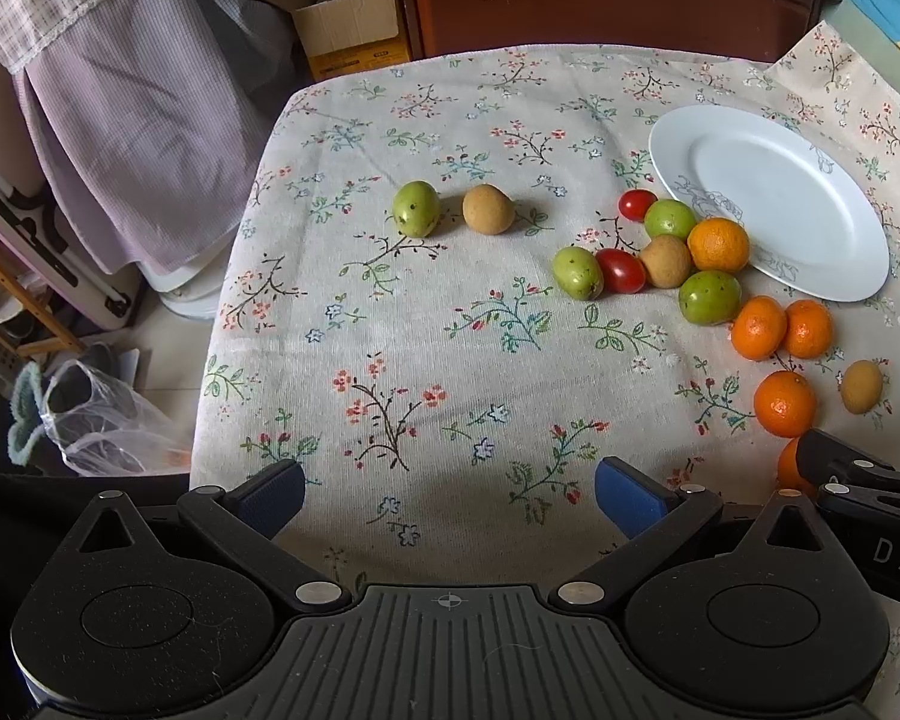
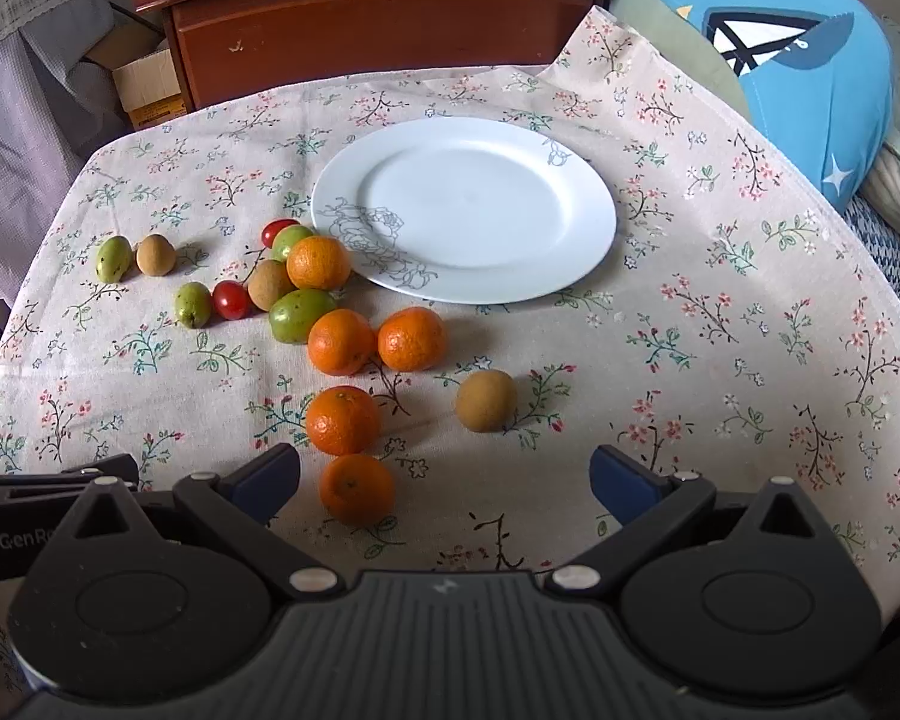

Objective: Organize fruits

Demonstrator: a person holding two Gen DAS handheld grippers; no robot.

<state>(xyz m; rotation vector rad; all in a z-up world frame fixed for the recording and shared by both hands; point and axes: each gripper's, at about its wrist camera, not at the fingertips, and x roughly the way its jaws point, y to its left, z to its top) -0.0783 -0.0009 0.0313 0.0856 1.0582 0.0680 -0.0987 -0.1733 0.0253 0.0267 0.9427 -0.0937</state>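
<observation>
Nearest our wide-open, empty right gripper [image 2: 444, 480], a mandarin [image 2: 357, 489] lies left of centre, well short of the plate [image 2: 588, 228].

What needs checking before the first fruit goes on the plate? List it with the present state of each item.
1. Plate bare, ready to receive fruit: ok.
2. Right claw open and holding nothing: ok.
3. Left claw open and holding nothing: ok.
4. Nearest orange lies free of other fruit, beside the right claw's left finger, not centred between the fingers: not ok.
5. Clustered fruit by the plate rim touch one another, so single picks there are crowded: not ok.
6. Whether any fruit is soft or damaged: cannot tell.
</observation>
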